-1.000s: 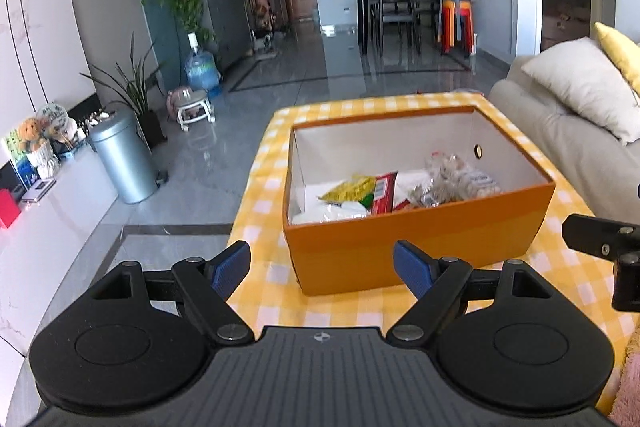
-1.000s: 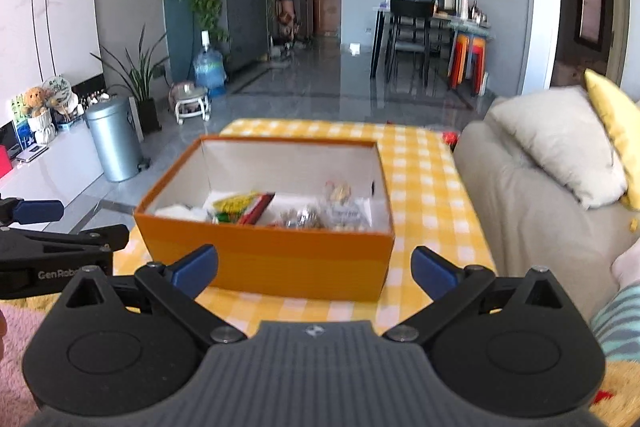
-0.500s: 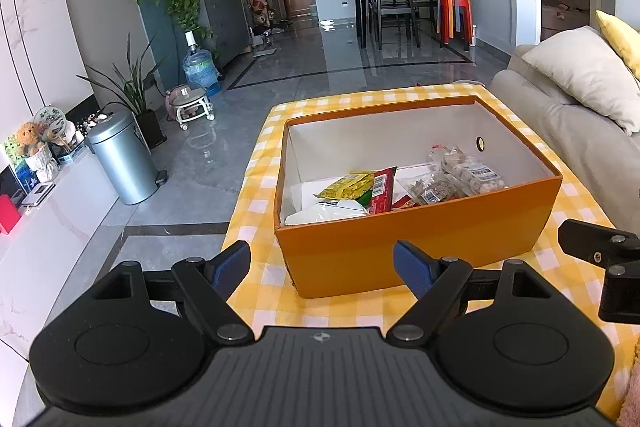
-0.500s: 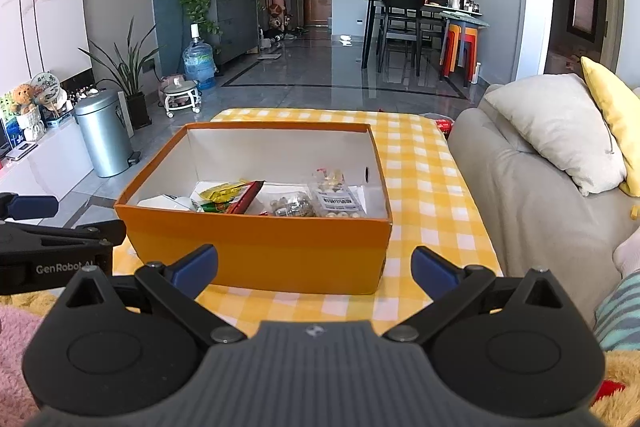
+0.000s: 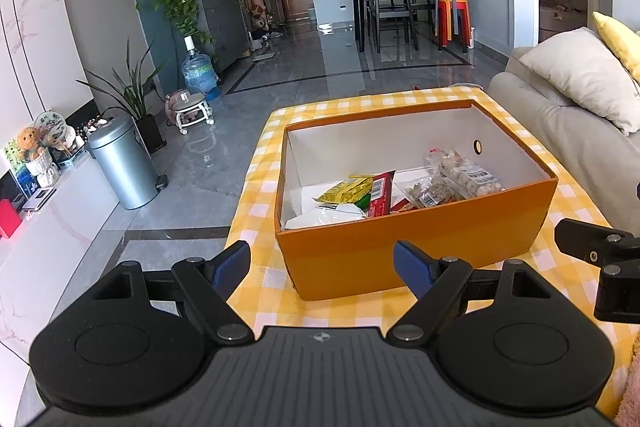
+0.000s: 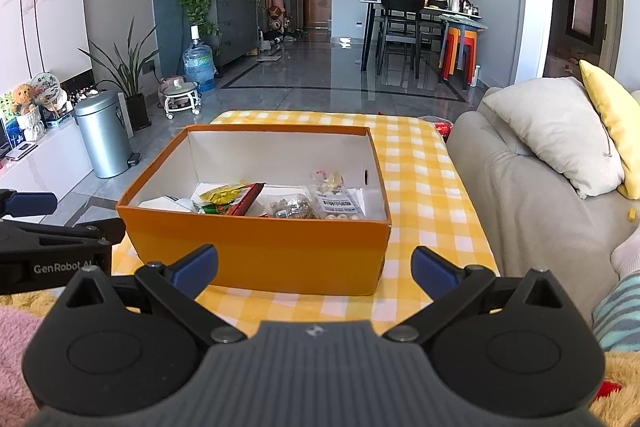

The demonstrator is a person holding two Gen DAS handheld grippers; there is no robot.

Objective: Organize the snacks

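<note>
An open orange box [image 5: 420,247] [image 6: 256,255] stands on the yellow checked tablecloth [image 5: 260,291] [image 6: 416,163]. Inside lie a white packet [image 5: 328,217], a yellow packet [image 5: 346,189] [image 6: 224,193], a red bar [image 5: 380,193] [image 6: 244,205] and clear bags of nuts [image 5: 464,177] [image 6: 336,201]. My left gripper [image 5: 322,265] is open and empty, in front of the box's near wall. My right gripper [image 6: 314,267] is open and empty, also before the near wall. Each gripper shows at the edge of the other's view.
A grey sofa [image 6: 532,195] with a beige cushion [image 6: 556,131] runs along the table's right side. A silver bin [image 5: 122,165] stands on the floor to the left. A red packet [image 6: 442,127] lies at the table's far right corner.
Both grippers have pulled back and risen a little from the box, so more of its inside shows. Both stay open and empty.
</note>
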